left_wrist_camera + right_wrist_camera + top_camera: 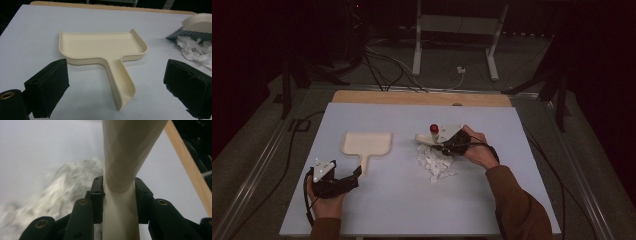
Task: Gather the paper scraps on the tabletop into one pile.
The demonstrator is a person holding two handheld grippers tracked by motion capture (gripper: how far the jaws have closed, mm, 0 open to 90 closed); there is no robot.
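Two tools in play. Right gripper (447, 146) clamped on brush (125, 157) handle, at 12 o'clock edge of paper scraps (434, 162). Dustpan (105, 50) empty, scraps at its 3 o'clock; left gripper (354, 175) jaws wide, short of handle. Sweep barely begun, scraps unswept.

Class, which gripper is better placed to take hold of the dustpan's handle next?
Left. The left gripper is open, its jaws either side of the dustpan handle, while the right gripper is shut on the brush.
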